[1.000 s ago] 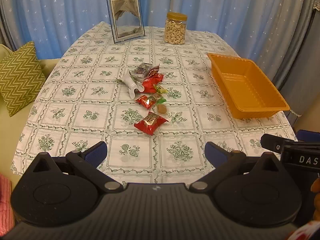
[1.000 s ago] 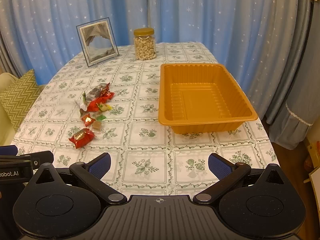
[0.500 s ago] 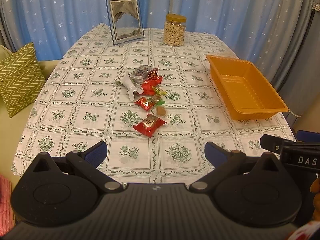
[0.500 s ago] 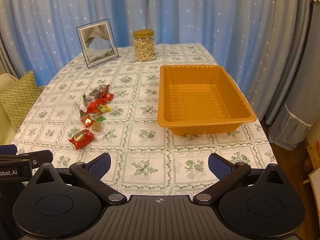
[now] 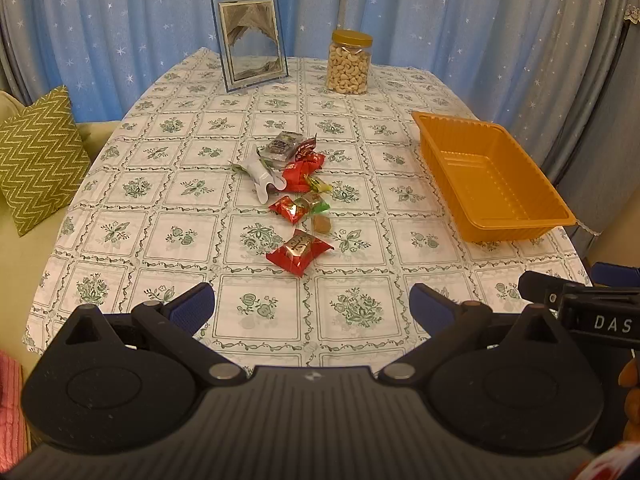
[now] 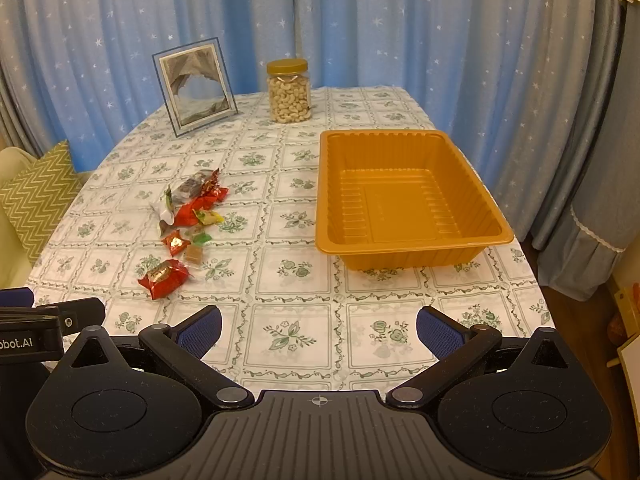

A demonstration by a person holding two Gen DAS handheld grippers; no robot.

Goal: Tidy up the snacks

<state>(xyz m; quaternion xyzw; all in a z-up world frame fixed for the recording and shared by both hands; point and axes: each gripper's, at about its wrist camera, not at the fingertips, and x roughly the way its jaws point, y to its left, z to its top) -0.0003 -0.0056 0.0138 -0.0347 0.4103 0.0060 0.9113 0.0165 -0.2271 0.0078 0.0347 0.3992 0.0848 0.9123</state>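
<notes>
orange ribbed plastic tray point(image 6: 408, 196) sits empty, well apart from the scattered foil-wrapped snacks point(image 5: 298, 184) mid-table. left gripper point(image 5: 312, 308) and right gripper point(image 6: 318, 328) both gape wide, holding nothing. nothing is sorted yet; the nearest red crinkly foil packet point(image 5: 300, 249) looks the likely first pick.

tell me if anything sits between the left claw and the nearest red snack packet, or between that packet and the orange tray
Nothing visible does. Only bare tablecloth lies between the open left claw and the nearest red snack packet. From there to the empty orange tray, the cloth is clear too; the other snacks lie farther back.
</notes>
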